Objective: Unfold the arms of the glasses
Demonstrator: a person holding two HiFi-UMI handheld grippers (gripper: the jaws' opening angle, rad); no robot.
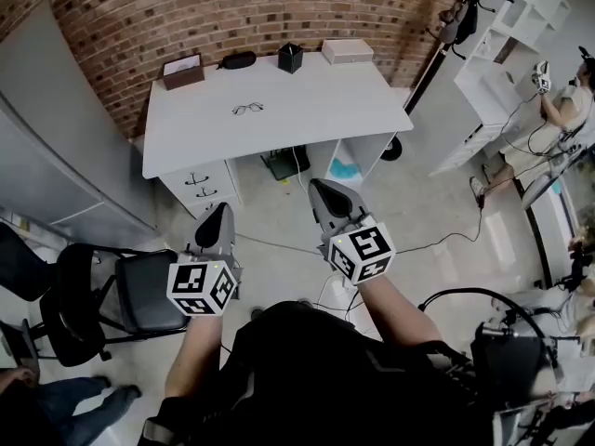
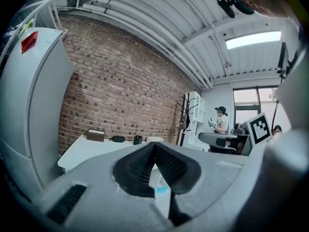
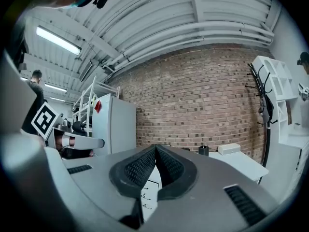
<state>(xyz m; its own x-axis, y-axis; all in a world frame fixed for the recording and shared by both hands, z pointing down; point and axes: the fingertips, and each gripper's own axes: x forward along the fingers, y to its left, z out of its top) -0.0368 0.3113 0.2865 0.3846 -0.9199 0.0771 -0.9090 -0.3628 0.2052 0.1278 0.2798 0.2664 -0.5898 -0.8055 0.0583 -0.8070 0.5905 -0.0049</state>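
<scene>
A pair of thin dark-framed glasses (image 1: 247, 109) lies on the white table (image 1: 307, 110), towards its middle left. I stand well back from the table, and both grippers are held level in the air in front of me, far short of the glasses. My left gripper (image 1: 216, 214) is shut with nothing in it; in the left gripper view its ribbed pads (image 2: 145, 161) meet at the tip. My right gripper (image 1: 325, 189) is also shut and empty, with its pads (image 3: 169, 166) pressed together. The glasses are too small to make out in either gripper view.
Along the table's back edge by the brick wall stand a brown box (image 1: 182, 71), a black case (image 1: 238, 59), a black cup (image 1: 290, 57) and a white box (image 1: 348, 51). A black chair (image 1: 139, 291) is at my left. White shelving (image 1: 521, 26) and a person (image 1: 558, 110) are at the right.
</scene>
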